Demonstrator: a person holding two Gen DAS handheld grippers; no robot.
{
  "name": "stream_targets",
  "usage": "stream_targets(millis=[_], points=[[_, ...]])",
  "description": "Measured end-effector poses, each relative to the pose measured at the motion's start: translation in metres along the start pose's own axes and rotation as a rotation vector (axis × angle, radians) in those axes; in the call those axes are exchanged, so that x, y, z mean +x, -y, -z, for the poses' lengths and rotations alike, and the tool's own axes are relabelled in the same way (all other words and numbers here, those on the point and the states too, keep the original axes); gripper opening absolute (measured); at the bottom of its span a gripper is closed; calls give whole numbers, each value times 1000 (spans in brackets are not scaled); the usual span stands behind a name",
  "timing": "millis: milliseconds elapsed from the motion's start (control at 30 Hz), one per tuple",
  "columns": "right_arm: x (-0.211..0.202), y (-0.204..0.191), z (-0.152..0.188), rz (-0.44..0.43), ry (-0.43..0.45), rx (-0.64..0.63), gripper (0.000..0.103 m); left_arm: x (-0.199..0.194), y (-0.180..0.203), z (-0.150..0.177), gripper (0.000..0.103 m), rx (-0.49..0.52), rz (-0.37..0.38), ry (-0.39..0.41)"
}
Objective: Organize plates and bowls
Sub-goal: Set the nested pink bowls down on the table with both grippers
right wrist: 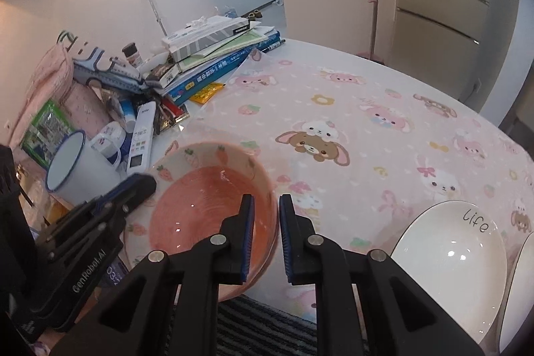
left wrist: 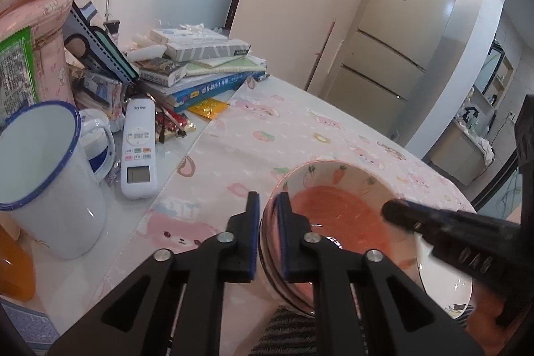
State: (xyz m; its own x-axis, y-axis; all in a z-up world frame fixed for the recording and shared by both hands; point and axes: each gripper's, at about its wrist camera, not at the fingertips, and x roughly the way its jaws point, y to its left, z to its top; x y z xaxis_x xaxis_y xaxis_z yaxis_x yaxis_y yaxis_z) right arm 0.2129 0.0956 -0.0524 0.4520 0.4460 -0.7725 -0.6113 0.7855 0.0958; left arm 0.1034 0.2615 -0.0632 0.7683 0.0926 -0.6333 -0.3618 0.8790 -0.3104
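Observation:
A bowl (left wrist: 333, 212) with a pink inside and carrot prints near its rim hangs at the near edge of the table, partly over striped fabric. Ridged lines under its rim hint at a second bowl nested beneath. My left gripper (left wrist: 268, 201) is shut on the bowl's left rim, one pad inside and one outside. On the opposite rim of the bowl (right wrist: 207, 206) my right gripper (right wrist: 267, 199) is shut the same way. Two white plates (right wrist: 450, 256) lie on the pink tablecloth at the right, one marked "life".
At the left stand a white enamel mug (left wrist: 43, 169) with a blue rim, a white remote (left wrist: 138, 149), a pile of books (left wrist: 207, 69) and a pink bag (left wrist: 40, 22). The pink cartoon tablecloth (right wrist: 367, 122) covers the table. A fridge (left wrist: 400, 39) stands behind.

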Motion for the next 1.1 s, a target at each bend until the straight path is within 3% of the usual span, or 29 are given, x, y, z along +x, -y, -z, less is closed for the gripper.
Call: stream_targets(millis=[233,300,400,433,467,600,633,667,700,767,800,967,1100], points=[[5,5,-2,-40,-32,2,16,7,-2,2,20,-11,9,-38],[8,3,0,-67,-52,-22,16,13,1,4,51,7,-1,-74],[11,1,2,-62,-55,-30,20,19,4,8,57,13,-9,-107],[12,1,2,-57,-58,-27,25,21,4,9,60,13,-8,-112],[16,3,2,-35,-87,-17,39,24,4,10,63,5,-9,-125],[24,10,5,3,-104,16,45,37,0,15,63,-59,19,-208],[31,11,6,-5,-132,22,45,38,-2,16,60,-84,49,-226],[37,13,8,-30,-159,35,45,38,-3,17,50,-105,83,-238],[42,14,10,-63,-184,51,43,39,-3,18,48,-120,92,-246],[52,18,14,-143,-229,97,28,37,-2,19,45,-129,73,-238],[53,20,15,-161,-235,122,27,37,-2,19,45,-130,74,-234],[49,23,16,-149,-237,151,26,31,8,22,41,-92,29,-219],[43,29,10,-97,-206,153,26,36,11,22,40,-94,83,-255]])
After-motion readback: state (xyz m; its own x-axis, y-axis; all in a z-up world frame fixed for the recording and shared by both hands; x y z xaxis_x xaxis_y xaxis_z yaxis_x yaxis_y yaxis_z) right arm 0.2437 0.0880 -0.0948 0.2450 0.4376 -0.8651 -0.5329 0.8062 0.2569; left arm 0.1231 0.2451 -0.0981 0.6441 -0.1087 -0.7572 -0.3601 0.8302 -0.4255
